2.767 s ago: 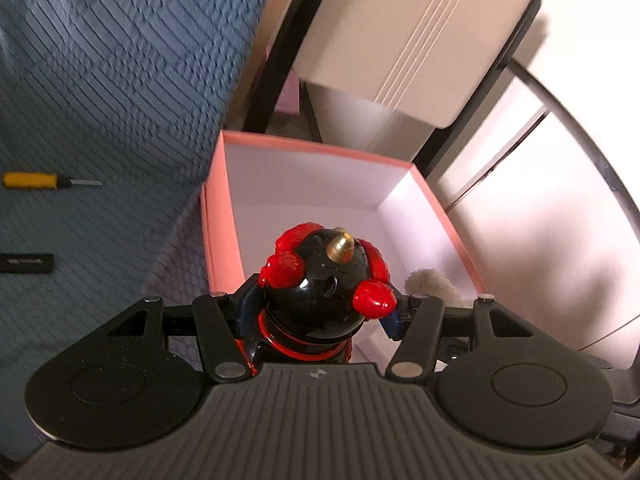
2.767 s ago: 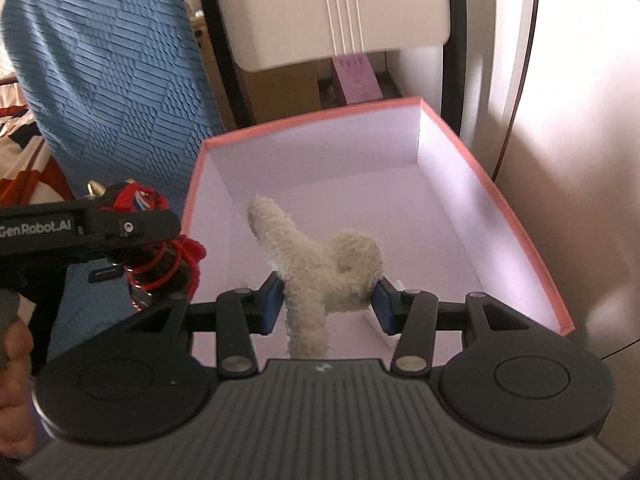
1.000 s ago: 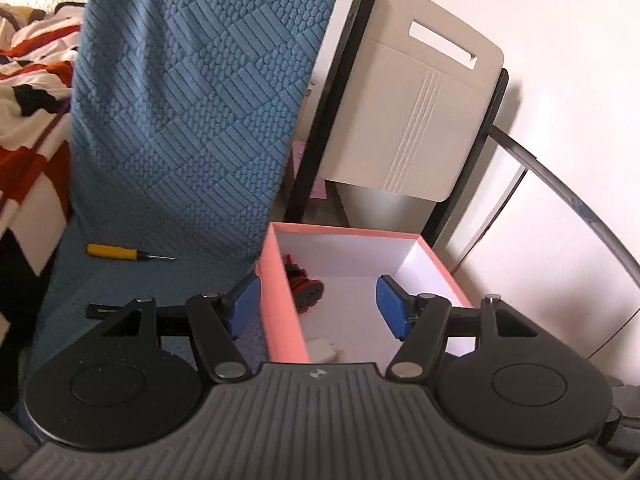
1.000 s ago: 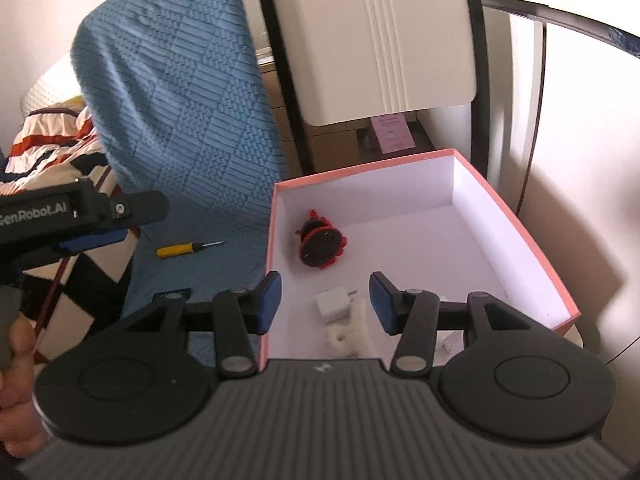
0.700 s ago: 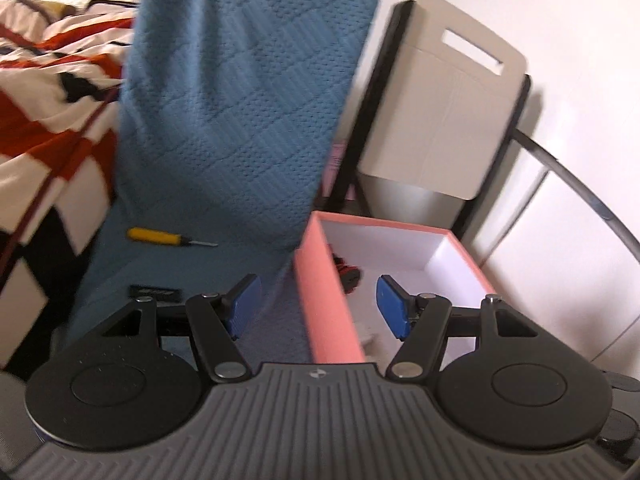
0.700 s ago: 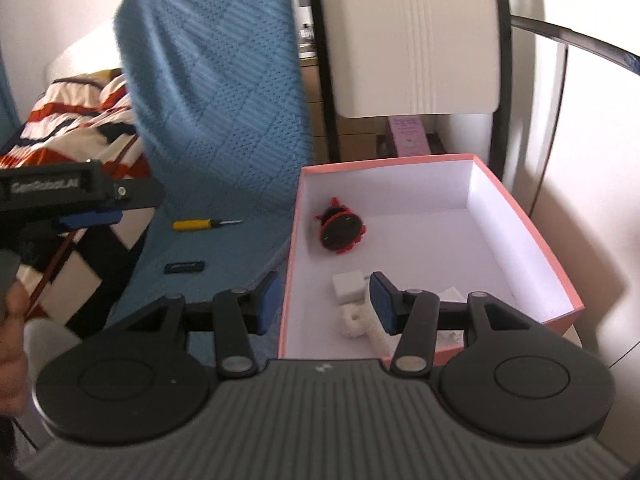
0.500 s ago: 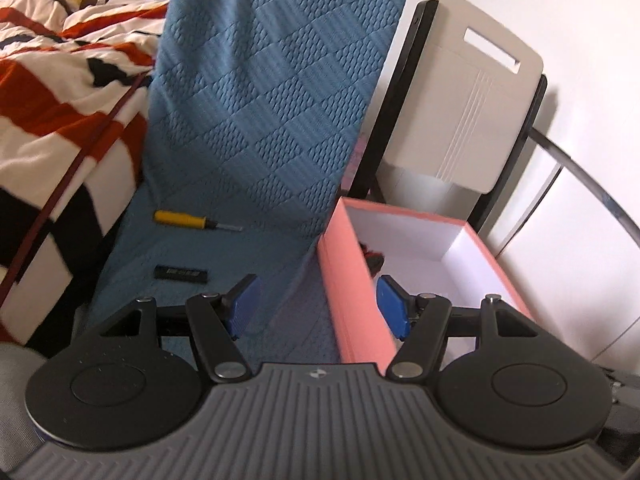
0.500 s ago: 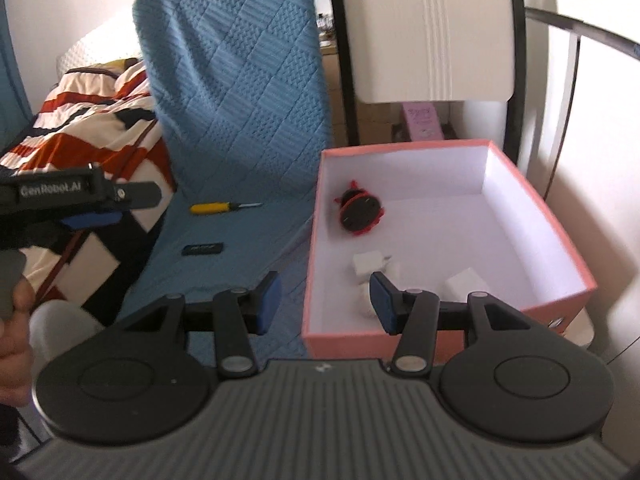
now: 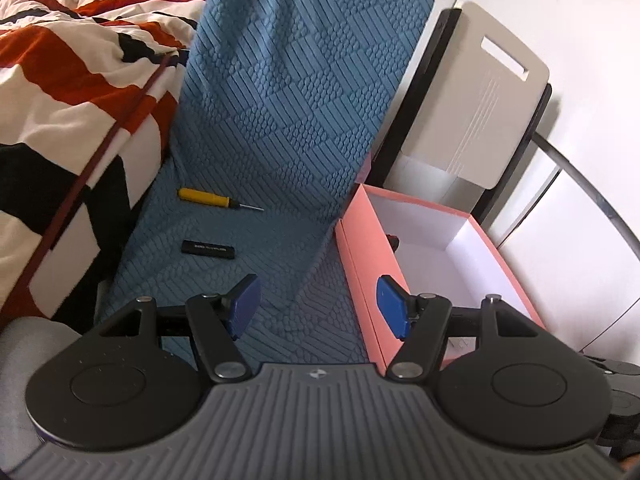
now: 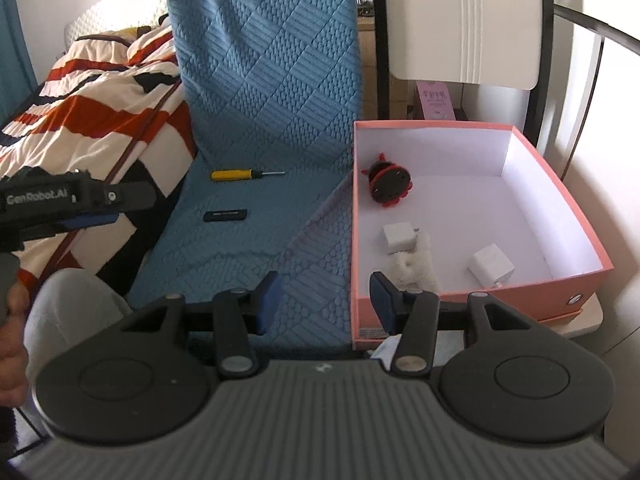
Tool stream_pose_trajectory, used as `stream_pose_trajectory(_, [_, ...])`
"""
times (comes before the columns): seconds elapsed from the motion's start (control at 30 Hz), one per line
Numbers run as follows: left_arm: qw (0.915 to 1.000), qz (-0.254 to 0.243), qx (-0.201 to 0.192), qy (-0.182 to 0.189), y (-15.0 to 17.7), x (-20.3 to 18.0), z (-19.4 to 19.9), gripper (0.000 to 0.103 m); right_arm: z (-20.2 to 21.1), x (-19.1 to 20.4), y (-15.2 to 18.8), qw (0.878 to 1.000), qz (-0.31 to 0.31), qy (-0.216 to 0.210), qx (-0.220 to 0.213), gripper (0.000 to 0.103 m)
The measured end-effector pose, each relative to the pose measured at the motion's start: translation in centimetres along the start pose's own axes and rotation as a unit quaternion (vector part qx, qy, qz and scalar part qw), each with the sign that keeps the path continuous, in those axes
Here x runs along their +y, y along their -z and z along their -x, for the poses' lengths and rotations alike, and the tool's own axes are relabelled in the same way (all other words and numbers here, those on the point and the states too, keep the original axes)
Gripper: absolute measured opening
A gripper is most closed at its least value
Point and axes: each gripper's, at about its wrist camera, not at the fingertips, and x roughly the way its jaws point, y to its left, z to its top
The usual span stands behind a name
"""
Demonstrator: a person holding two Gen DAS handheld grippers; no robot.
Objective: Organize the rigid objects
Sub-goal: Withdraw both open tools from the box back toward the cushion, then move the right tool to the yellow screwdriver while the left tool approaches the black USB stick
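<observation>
**Both tongs empty, two items left on the blue cushion**

The left gripper [image 9: 318, 307] is spread with nothing between its pads. Ahead of it, slightly left, a yellow screwdriver [image 9: 208, 199] and a black stick-shaped device [image 9: 208, 249] lie apart on the blue quilted seat cushion [image 9: 280, 152], probably awaiting collection. The right gripper [image 10: 322, 304] is likewise spread and empty. Ahead to its right sits the pink box [image 10: 568, 196], holding a red-and-black toy [image 10: 388, 184], two white chargers [image 10: 398, 237] and a white plush piece [image 10: 414, 266], seemingly gathered there as the sorting place.
</observation>
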Motion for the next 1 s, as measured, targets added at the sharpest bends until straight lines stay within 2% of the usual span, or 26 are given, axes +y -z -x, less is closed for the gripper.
stream_pose_trajectory(0.2, [0.9999, -0.001, -0.007, 0.012, -0.5, 2.6, 1.4, 0.070, -0.5, 2.9, -0.5, 1.000, 0.004, -0.002, 0.010, 0.052])
stream_pose_trajectory(0.37, [0.9999, 0.006, -0.008, -0.007, -0.4, 4.8, 0.8, 0.073, -2.0, 4.3, -0.9, 1.000, 0.021, -0.004, 0.013, 0.052])
stream_pose_trajectory(0.5, [0.9998, 0.000, -0.005, -0.019, -0.4, 5.7, -1.0, 0.078, -5.2, 4.8, -1.4, 0.999, 0.029, -0.010, 0.014, 0.052])
stream_pose_trajectory(0.6, [0.9996, 0.006, -0.010, -0.025, -0.4, 6.3, -2.6, 0.079, -7.4, 4.8, -2.3, 1.000, 0.026, -0.014, 0.004, 0.052])
stream_pose_trajectory(0.73, [0.9990, 0.014, -0.021, -0.036, -0.5, 7.2, -5.2, 0.088, -10.0, 4.4, -3.6, 0.999, 0.033, -0.016, -0.005, 0.052])
stream_pose_trajectory(0.83, [0.9987, 0.026, -0.015, -0.042, -0.5, 8.0, -7.3, 0.088, -11.7, 3.9, -4.5, 0.999, 0.034, -0.015, -0.006, 0.052])
stream_pose_trajectory(0.93, [0.9974, 0.025, -0.010, -0.067, -0.2, 8.5, -8.8, 0.092, -13.1, 3.2, -5.2, 0.999, 0.029, -0.023, -0.005, 0.052])
stream_pose_trajectory(1.0, [0.9967, 0.027, -0.020, -0.074, 0.1, 9.0, -9.6, 0.096, -13.8, 3.0, -5.6, 0.999, 0.032, -0.028, -0.010, 0.052])
